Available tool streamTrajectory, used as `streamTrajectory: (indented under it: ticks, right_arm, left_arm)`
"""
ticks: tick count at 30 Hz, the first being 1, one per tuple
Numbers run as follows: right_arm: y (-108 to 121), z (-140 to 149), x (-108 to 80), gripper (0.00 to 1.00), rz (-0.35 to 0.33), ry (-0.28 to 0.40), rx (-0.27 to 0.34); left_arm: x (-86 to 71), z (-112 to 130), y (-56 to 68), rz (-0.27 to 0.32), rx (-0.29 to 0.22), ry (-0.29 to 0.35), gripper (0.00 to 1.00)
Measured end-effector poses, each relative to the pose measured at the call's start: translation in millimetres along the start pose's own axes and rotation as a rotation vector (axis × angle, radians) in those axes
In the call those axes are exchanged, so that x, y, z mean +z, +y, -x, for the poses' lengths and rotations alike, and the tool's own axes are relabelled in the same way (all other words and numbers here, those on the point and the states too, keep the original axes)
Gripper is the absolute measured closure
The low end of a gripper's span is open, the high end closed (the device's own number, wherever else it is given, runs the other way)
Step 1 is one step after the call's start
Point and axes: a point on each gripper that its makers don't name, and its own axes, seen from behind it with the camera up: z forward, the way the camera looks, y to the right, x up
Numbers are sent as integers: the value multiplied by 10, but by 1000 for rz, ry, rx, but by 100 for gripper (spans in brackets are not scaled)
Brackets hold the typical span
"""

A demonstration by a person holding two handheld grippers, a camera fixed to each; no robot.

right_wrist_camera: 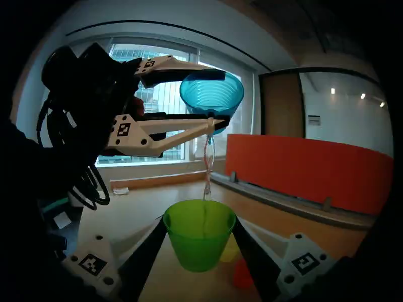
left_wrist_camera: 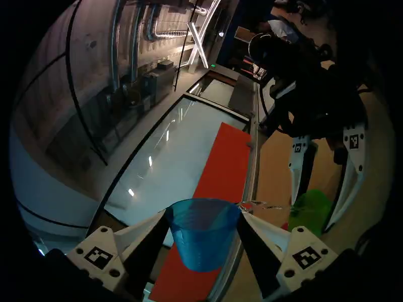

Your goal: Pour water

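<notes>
Left gripper (left_wrist_camera: 204,221) is clamped on the blue cup (left_wrist_camera: 204,239), one finger pressed on each side. The cup is tipped well over; in the right gripper view you're looking pretty much straight into its mouth, up high in front of the window (right_wrist_camera: 156,100). A thin stream of water (right_wrist_camera: 207,166) comes off the cup's lower rim and drops straight down into the green cup (right_wrist_camera: 200,241). The right gripper (right_wrist_camera: 200,226) has both fingers squeezed on that one, holding it upright directly under the blue cup. From the left gripper view the green cup sits off to the right and lower down, with the water arcing across to it. The green cup is low over the wooden desk (right_wrist_camera: 126,211), but I honestly can't tell if its base is touching. Just behind it are a small yellow thing (right_wrist_camera: 229,250) and a red thing (right_wrist_camera: 242,274) on the desk, too hidden to identify. An orange partition (right_wrist_camera: 312,171) runs along the desk's far edge, and black cables (right_wrist_camera: 88,186) hang off the left gripper's body.
</notes>
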Motion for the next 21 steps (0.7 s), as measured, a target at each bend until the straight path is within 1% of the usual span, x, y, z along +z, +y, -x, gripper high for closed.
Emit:
streamTrajectory:
  ticks: [8, 21]
  right_arm:
    - [10, 2, 0, 8, 3, -1, -3]
    - [19, 22, -8, 8, 8, -2, -6]
  left_arm:
    - [-14, -30, 17, 5, 36, -2, 12]
    - [-32, -62, -24, -6, 81, -5, 12]
